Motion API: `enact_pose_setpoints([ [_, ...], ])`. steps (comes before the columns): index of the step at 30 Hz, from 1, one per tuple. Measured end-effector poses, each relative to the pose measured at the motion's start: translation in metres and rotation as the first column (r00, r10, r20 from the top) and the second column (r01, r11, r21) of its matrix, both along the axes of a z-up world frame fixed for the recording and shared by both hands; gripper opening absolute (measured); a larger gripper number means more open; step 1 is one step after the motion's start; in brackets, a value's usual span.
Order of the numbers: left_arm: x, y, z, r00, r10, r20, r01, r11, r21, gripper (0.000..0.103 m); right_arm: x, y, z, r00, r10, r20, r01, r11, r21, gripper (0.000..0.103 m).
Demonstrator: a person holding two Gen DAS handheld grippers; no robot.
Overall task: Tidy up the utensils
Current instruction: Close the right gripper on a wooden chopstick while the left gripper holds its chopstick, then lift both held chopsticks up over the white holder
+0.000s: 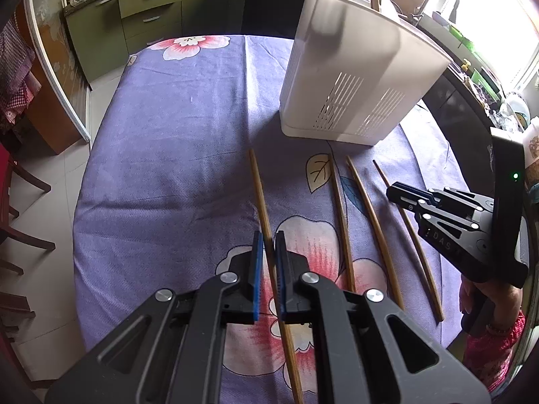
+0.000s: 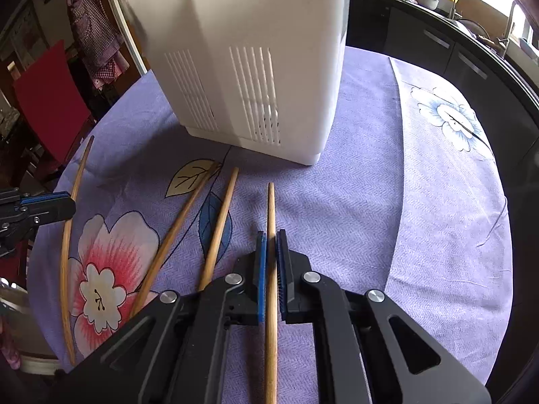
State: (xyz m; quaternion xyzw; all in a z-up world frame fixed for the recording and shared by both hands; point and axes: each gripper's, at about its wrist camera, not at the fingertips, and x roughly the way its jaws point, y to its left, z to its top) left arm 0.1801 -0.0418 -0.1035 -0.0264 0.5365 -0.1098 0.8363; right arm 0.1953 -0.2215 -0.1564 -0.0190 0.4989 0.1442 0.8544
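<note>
Tablecloth (image 1: 161,155) was lavender-purple with a fine woven texture, printed with large flowers: pink-and-white petals with red-streaked centres, one pale blue-and-white bloom (image 2: 451,118), plus a cream-yellow leaf (image 1: 318,171) and a blue leaf (image 2: 215,225), all outlined in dark line. Chopsticks (image 1: 374,222) were plain tan bamboo. Utensil holder (image 1: 353,67) was off-white plastic with panels of narrow vertical slots. Left gripper (image 1: 268,245) and right gripper (image 2: 271,245) were black with bright blue finger pads and silver pins. Kitchen cabinets (image 1: 148,10) were olive green with metal handles.
</note>
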Motion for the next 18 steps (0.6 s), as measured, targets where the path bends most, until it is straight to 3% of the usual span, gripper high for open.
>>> enact_pose_setpoints([
  [13,-0.01,-0.011,0.025,0.998,-0.044,0.055,0.043,0.999,0.024,0.002,-0.053,-0.039,0.088,0.977,-0.042,0.208,0.014,0.991,0.134,0.007],
  [16,-0.005,-0.013,0.022,0.999,-0.044,0.02,0.043,0.998,0.044,0.002,-0.058,-0.04,0.101,0.974,-0.047,0.223,0.016,0.99,0.137,0.007],
  [18,0.005,-0.009,0.013,1.0,-0.005,-0.031,0.006,1.0,0.014,0.002,-0.06,-0.042,0.104,0.972,-0.051,0.228,0.019,0.99,0.14,0.007],
])
